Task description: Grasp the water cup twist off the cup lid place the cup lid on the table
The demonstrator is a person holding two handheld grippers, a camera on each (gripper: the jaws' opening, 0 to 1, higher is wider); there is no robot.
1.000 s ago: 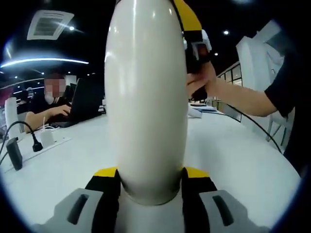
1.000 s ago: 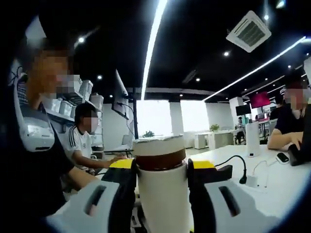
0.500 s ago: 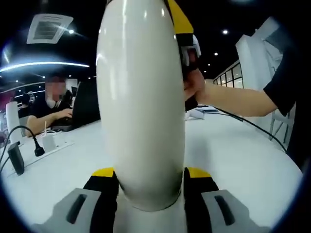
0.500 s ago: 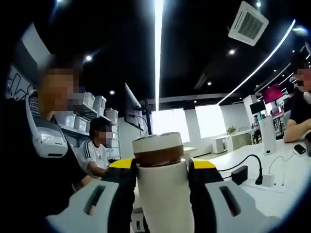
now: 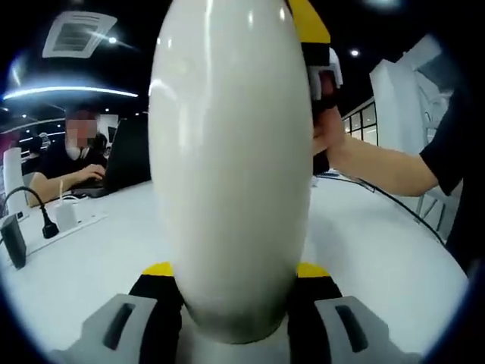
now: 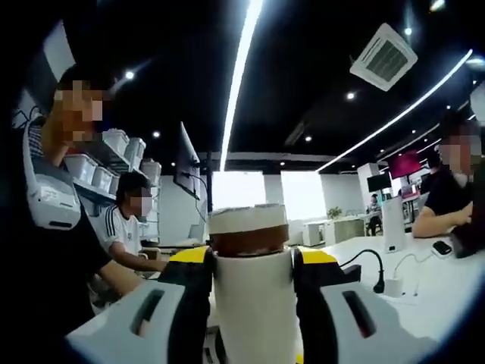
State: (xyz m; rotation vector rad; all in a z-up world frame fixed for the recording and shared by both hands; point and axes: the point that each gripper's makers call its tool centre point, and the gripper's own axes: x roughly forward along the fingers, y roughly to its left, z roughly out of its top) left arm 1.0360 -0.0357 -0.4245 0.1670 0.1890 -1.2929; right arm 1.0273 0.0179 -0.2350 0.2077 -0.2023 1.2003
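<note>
A tall white water cup (image 5: 231, 152) stands big in the middle of the left gripper view, and my left gripper (image 5: 235, 271) is shut on its lower body. Up at the cup's top, my right gripper (image 5: 318, 53) shows as a yellow jaw held by a person's hand (image 5: 330, 129). In the right gripper view my right gripper (image 6: 251, 258) is shut on the cup lid (image 6: 254, 299), a white cylinder with a brown band (image 6: 248, 243) and a white cap above it. The cup is held up above the white table (image 5: 379, 243).
A power strip with a black plug (image 5: 45, 224) lies at the table's left, near a person at a laptop (image 5: 125, 155). The right gripper view has a black cable and adapter (image 6: 379, 280) on the table, a seated person (image 6: 125, 227) at left, and another at far right.
Both views have swayed with the hands. The cup looks wider and nearer in the left gripper view. Both grippers keep the same hold.
</note>
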